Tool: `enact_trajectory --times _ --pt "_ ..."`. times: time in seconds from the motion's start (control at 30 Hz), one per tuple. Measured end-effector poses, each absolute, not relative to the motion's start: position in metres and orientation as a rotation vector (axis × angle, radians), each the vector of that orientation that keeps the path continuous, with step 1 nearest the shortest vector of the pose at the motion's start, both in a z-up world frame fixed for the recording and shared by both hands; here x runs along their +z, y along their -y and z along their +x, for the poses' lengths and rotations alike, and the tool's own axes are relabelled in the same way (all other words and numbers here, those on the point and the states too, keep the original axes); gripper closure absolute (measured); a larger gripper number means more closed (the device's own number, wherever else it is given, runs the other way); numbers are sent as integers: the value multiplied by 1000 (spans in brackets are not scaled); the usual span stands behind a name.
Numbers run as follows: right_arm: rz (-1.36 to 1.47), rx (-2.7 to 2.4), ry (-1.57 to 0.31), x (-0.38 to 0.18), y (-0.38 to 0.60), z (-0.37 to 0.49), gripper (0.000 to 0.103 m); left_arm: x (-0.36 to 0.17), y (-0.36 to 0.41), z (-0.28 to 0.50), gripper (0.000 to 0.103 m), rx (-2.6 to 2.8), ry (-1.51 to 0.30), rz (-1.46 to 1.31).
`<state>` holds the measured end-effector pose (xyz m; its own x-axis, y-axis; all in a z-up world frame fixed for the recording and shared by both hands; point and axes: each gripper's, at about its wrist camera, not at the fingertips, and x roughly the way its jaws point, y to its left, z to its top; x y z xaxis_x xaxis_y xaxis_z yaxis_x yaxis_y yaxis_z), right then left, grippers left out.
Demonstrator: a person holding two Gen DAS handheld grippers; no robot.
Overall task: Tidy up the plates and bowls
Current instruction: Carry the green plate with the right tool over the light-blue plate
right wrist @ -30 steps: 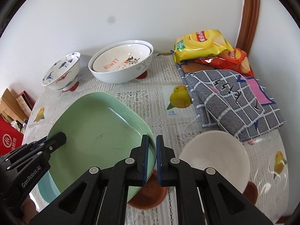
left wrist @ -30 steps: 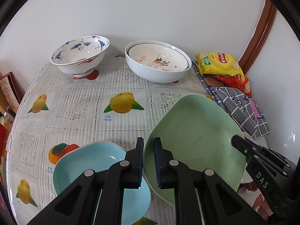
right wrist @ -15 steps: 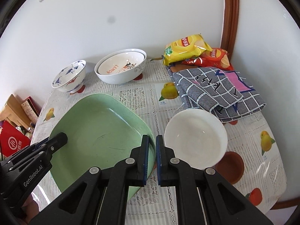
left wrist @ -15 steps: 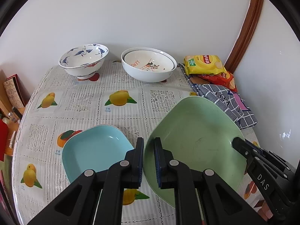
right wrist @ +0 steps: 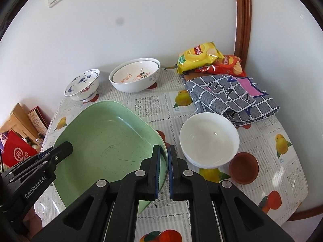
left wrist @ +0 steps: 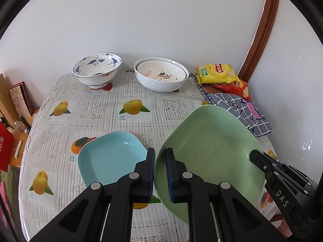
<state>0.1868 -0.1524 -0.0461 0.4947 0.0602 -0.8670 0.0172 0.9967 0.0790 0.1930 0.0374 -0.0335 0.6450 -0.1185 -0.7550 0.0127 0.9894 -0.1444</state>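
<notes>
A large green plate (left wrist: 210, 153) is held in the air above the table by both grippers. My left gripper (left wrist: 160, 157) is shut on its left rim. My right gripper (right wrist: 164, 155) is shut on its right rim, and the green plate (right wrist: 105, 141) fills the left of the right wrist view. A light blue plate (left wrist: 111, 159) lies on the table, left of the green plate. A white bowl (right wrist: 209, 139) and a small brown dish (right wrist: 243, 167) sit to the right. Two nested white bowls (left wrist: 161, 75) and a blue-patterned bowl (left wrist: 97, 70) stand at the back.
Chip bags (right wrist: 199, 59) and a folded checked cloth (right wrist: 232, 97) lie at the back right corner by the wall. The table (left wrist: 94, 111) has a fruit-print cover. Books and a red box (right wrist: 16, 151) stand beside its left edge.
Both grippers have risen and pulled back with the green plate, so more of the table shows. The blue plate now lies fully uncovered to the left.
</notes>
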Motion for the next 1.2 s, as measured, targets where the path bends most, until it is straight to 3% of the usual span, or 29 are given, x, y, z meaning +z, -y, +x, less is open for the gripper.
enact_trajectory --times 1.2 --pt "68 65 -1026 -31 113 177 96 -23 -77 179 92 -47 -855 -172"
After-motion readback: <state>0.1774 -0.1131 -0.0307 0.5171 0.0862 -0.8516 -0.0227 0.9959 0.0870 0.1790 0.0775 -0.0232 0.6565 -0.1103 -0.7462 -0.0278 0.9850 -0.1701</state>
